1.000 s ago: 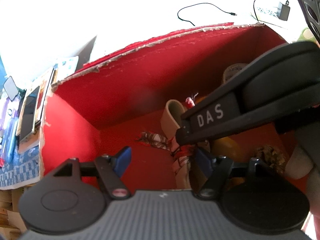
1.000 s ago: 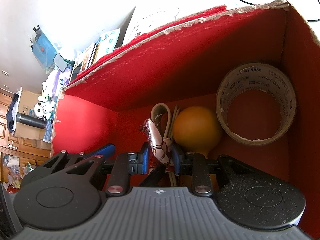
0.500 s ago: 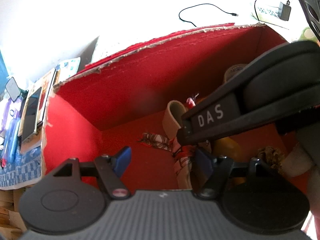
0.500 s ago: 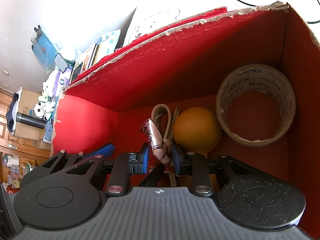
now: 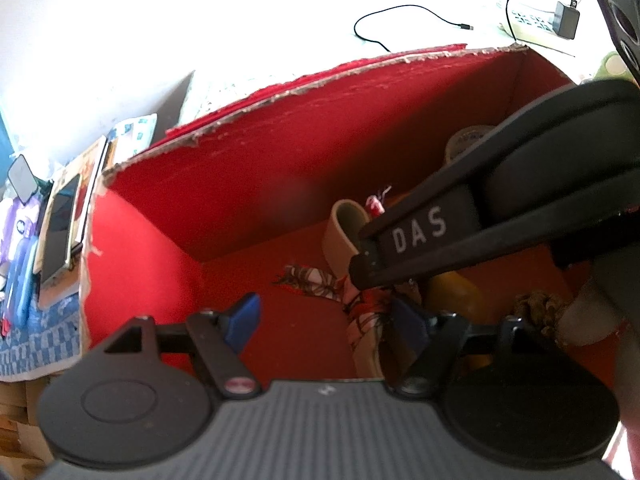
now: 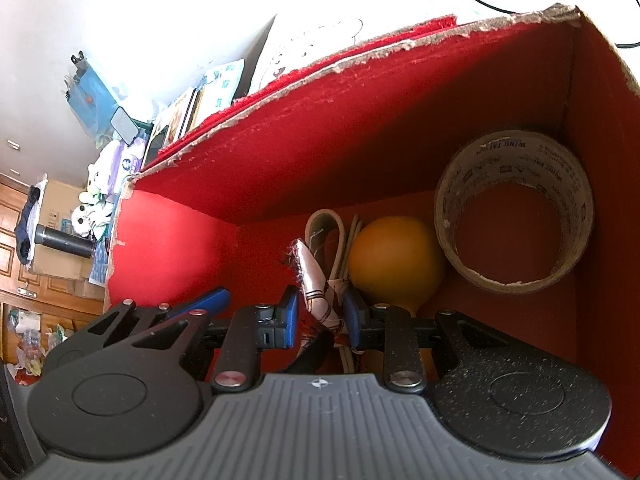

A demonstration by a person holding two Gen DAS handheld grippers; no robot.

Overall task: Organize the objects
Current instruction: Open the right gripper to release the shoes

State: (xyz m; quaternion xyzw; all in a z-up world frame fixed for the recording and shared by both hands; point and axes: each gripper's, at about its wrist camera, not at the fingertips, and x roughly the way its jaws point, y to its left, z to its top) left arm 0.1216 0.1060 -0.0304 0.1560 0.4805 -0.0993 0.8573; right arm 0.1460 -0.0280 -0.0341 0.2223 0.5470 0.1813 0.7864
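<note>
My right tongs (image 6: 322, 314) clench a folded cloth (image 6: 316, 288), white with dark and red stripes, inside the red box (image 6: 360, 128). Beside it lie an orange ball (image 6: 394, 258) and tape roll (image 6: 514, 210). My left tongs (image 5: 324, 320) hang released.

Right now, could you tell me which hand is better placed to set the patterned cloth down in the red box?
Right. The right tongs already pinch the patterned cloth low inside the red box; the left tongs stand open, holding nothing.
</note>
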